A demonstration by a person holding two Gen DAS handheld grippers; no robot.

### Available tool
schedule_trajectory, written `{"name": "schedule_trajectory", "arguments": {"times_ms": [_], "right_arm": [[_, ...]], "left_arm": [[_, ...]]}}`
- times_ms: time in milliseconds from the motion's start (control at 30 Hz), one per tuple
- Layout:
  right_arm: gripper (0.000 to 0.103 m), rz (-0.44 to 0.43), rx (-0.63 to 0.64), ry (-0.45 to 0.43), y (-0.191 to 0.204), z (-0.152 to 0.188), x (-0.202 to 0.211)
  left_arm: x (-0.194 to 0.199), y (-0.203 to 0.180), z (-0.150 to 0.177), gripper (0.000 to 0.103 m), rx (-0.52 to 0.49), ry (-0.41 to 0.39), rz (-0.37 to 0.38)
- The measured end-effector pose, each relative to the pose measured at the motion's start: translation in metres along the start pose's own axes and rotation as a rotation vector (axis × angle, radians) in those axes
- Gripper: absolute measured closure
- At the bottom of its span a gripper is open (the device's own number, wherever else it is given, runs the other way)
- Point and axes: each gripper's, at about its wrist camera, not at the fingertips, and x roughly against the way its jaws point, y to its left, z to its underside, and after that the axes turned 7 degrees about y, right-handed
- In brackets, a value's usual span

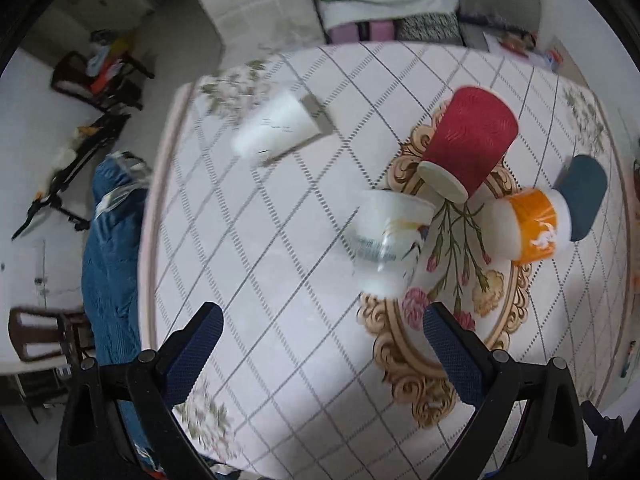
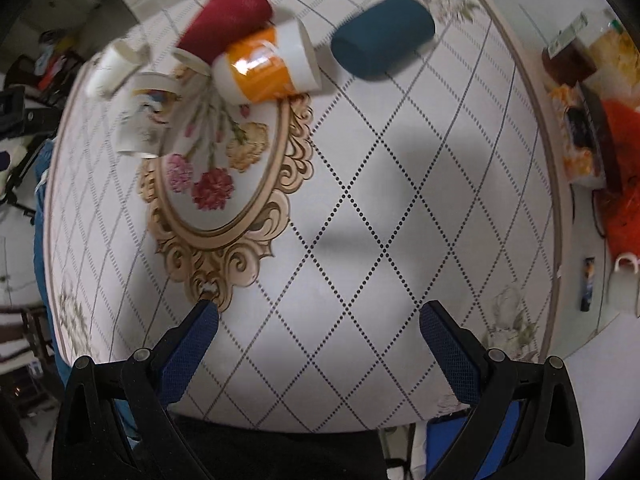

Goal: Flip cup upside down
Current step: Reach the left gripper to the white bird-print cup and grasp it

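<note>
Red cup (image 1: 468, 140) and the other cups stood upside down at one o'clock from your left gripper (image 1: 322, 344). You held both grippers spread wide, holding nothing, so they could reach one.

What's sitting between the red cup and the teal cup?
The orange and white cup lies between the red cup and the teal cup, shown in the right wrist view.

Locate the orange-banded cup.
The orange-banded cup stands upside down right of centre in the left wrist view, between the red cup and teal cup.
</note>
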Motion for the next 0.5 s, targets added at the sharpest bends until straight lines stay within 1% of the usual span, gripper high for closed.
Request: {"name": "schedule_trajectory", "arguments": {"times_ms": [67, 100, 200, 300, 333, 367, 400, 500], "right_arm": [[0.001, 0.005, -0.019, 0.02, -0.001, -0.009, -0.01], [0.001, 0.009, -0.026, 0.028, -0.001, -0.013, -0.014], [0.001, 0.019, -0.048, 0.053, 0.0, -0.024, -0.026], [0.001, 0.021, -0.063, 0.064, 0.0, -0.032, -0.034], [0.001, 0.023, -0.068, 0.066, 0.001, -0.034, -0.036], [0.001, 0.025, -0.072, 0.07, 0.002, -0.037, -0.037], [0.001, 0.027, -0.077, 0.073, 0.003, -0.038, -0.039], [0.001, 0.035, -0.088, 0.08, 0.005, -0.043, -0.043]], "left_arm": [[-0.015, -0.007, -0.015, 0.007, -0.037, 0.012, 0.005], [-0.021, -0.011, -0.021, 0.008, -0.055, 0.024, 0.004], [-0.043, -0.023, -0.036, 0.009, -0.111, 0.063, 0.014], [-0.06, -0.032, -0.045, 0.009, -0.157, 0.092, 0.002], [-0.065, -0.035, -0.047, 0.013, -0.169, 0.098, -0.001], [-0.07, -0.037, -0.049, 0.02, -0.183, 0.106, -0.002], [-0.074, -0.038, -0.053, 0.023, -0.184, 0.042, -0.035], [-0.082, -0.04, -0.059, 0.023, -0.204, 0.052, -0.034]]}}
